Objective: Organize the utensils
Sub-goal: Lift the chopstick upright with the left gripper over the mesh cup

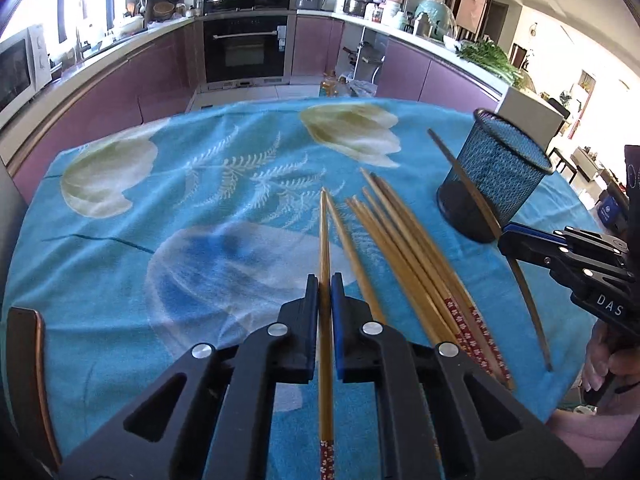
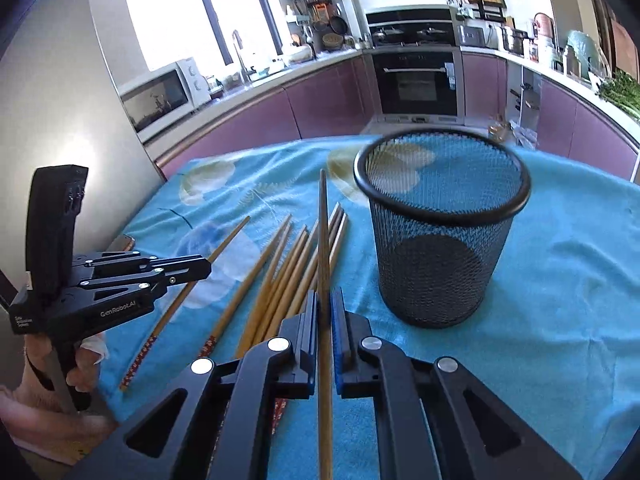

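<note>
— What have you got in each claw?

— My left claw [image 1: 325,280] is clamped on one bamboo chopstick [image 1: 325,240]; it is pale wood with a red flowered end near my wrist, its tip out over the cloth [image 1: 120,240]. My right claw [image 2: 325,296] is pinched on a darker chopstick [image 2: 322,216], tip pointing past the cup [image 2: 440,248].

— And the rest?

— A loose pile [image 1: 404,256] lies on the cloth between my claws, beside the mesh cup, which stands upright.

— Do the two views differ?

— The right view looks down into the cup's mouth and shows my hand [image 2: 60,364] on the left handle. The left view shows the dark chopstick crossing in front of the cup.

— The room?

— A blue flowered cloth on a table, purple cabinets [image 1: 120,76], an oven [image 1: 245,48], a microwave [image 2: 160,94] by the window.
</note>
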